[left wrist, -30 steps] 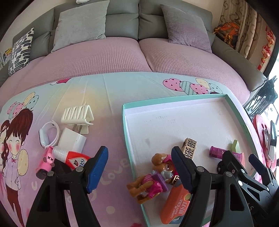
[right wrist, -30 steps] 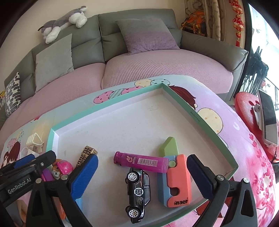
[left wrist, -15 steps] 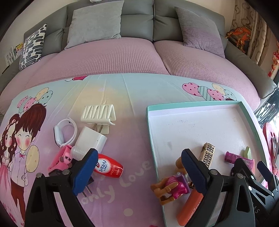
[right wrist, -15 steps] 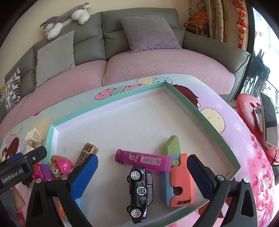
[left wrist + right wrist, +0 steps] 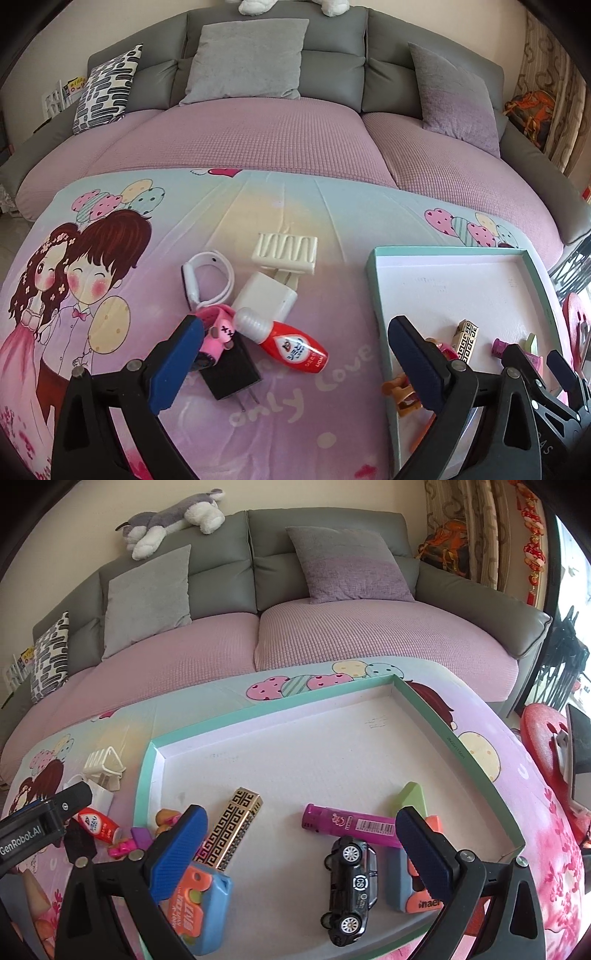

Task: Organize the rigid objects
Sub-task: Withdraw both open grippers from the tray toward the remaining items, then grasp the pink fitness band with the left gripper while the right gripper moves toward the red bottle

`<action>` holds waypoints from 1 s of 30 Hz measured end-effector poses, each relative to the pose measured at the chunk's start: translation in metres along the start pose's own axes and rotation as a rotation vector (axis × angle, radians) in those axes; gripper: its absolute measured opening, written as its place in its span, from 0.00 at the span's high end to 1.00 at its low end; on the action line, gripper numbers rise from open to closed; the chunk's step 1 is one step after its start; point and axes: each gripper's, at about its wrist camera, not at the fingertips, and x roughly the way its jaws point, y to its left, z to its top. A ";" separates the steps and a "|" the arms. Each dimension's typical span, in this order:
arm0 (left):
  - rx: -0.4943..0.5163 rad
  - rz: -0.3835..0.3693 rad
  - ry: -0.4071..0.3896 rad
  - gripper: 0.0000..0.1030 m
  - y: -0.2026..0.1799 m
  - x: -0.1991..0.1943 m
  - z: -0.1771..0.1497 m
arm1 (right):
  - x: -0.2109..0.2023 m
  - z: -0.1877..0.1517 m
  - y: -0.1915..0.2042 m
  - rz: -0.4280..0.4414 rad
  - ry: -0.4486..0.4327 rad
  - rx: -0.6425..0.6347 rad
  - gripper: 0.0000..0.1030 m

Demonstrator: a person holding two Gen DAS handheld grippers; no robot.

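Observation:
A teal-rimmed white tray [image 5: 266, 710] holds a black toy car [image 5: 352, 877], a purple lighter [image 5: 351, 825], a gold-patterned stick [image 5: 232, 829], two orange-and-blue toys [image 5: 199, 904] and a toy dog at its left edge. My right gripper [image 5: 299, 849] is open and empty above the tray's front. My left gripper [image 5: 291, 362] is open and empty over the cloth, left of the tray [image 5: 376, 284]. Before it lie a red bottle [image 5: 291, 341], a white charger [image 5: 266, 297], a black plug [image 5: 231, 369], a pink toy [image 5: 218, 332], a white band [image 5: 207, 275] and a cream clip [image 5: 286, 253].
A grey sofa with a pink cover [image 5: 258, 133] and cushions stands behind the cartoon-printed cloth [image 5: 92, 266]. A plush toy [image 5: 170, 515] lies on the sofa back. A red stool with a tablet [image 5: 554, 746] is at the right.
My left gripper has moved left, off the tray and toy dog, to above the loose items on the cloth. My right gripper has shifted slightly left; both stay open.

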 end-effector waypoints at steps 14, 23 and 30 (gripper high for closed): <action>-0.117 0.102 -0.015 0.03 0.077 -0.022 -0.009 | -0.003 -0.006 0.066 0.074 -0.012 -0.139 0.00; -0.186 0.126 -0.009 0.03 0.117 -0.030 -0.019 | -0.003 -0.014 0.107 0.148 0.001 -0.190 0.00; -0.253 0.147 0.001 0.03 0.151 -0.032 -0.027 | 0.001 -0.023 0.131 0.171 0.022 -0.239 0.00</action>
